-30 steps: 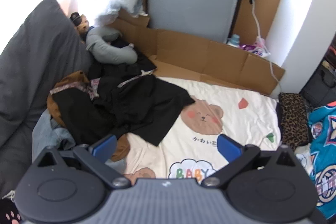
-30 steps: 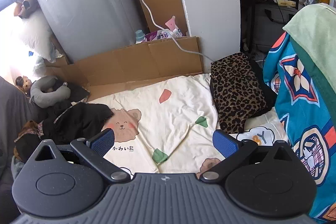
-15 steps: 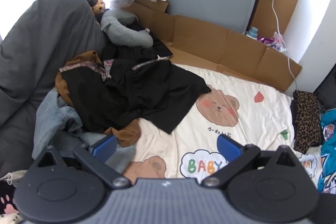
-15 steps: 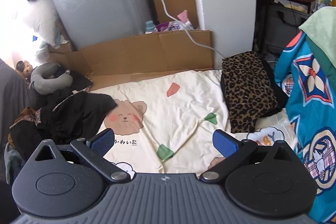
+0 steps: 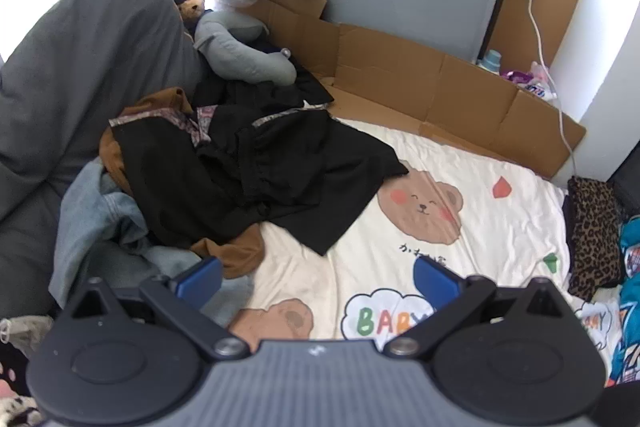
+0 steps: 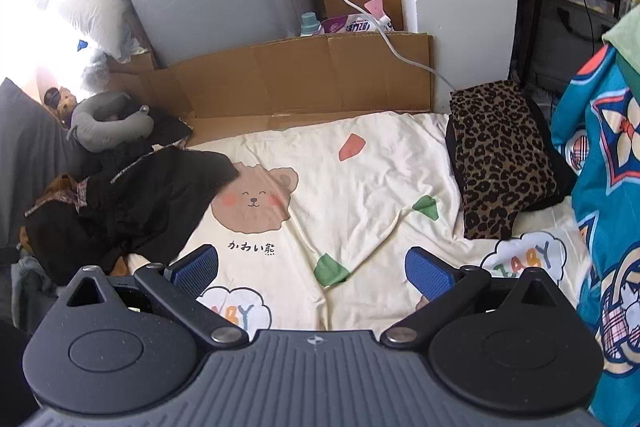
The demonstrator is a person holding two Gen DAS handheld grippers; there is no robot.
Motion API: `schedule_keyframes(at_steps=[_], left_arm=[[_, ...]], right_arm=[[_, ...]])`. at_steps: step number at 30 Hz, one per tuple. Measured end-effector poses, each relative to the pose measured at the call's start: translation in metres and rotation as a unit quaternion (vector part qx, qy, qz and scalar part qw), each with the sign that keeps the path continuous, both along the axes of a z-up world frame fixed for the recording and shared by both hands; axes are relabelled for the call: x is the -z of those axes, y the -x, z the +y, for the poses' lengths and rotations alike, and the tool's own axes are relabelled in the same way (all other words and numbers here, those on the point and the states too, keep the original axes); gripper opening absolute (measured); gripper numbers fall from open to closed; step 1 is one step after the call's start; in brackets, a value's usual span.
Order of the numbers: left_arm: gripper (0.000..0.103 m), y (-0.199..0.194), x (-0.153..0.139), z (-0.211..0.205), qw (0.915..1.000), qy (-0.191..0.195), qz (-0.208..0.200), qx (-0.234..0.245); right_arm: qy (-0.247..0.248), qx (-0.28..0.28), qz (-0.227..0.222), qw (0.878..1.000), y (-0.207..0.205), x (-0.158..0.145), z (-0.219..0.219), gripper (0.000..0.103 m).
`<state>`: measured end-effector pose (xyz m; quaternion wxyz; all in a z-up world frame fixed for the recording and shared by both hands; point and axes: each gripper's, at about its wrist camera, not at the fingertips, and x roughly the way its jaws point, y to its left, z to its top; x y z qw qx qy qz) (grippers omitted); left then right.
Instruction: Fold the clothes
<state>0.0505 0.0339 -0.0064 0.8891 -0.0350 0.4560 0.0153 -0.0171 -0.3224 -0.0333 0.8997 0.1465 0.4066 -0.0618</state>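
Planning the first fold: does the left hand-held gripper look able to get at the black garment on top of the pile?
Probably yes: left hand-held gripper is open, black garment lies uncovered on top, nothing between them.

A cream bear-print bedsheet (image 5: 472,179) is covering the bed, with a heap of black clothes (image 5: 256,171) lying on its left side above blue denim (image 5: 96,211), a folded leopard-print garment (image 6: 500,155) resting at its right edge, and cardboard (image 6: 304,79) lining the far side.
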Motion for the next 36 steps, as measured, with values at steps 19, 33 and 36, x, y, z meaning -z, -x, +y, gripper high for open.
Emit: schedule_keyframes(at_steps=[19,33,36], left_arm=[[0.103,0.008,0.014,-0.039,0.9995,-0.001,-0.011,0.03],[0.103,0.014,0.01,-0.043,0.999,-0.018,-0.031,0.027],[0.103,0.015,0.01,-0.041,0.9992,-0.014,-0.03,0.023]], right_arm=[[0.011,-0.011,-0.008,1.0,0.003,-0.007,0.007,0.103],[0.02,-0.026,0.006,0.999,0.0,0.0,0.019,0.103],[0.02,-0.027,0.013,0.999,0.0,0.003,0.02,0.103]])
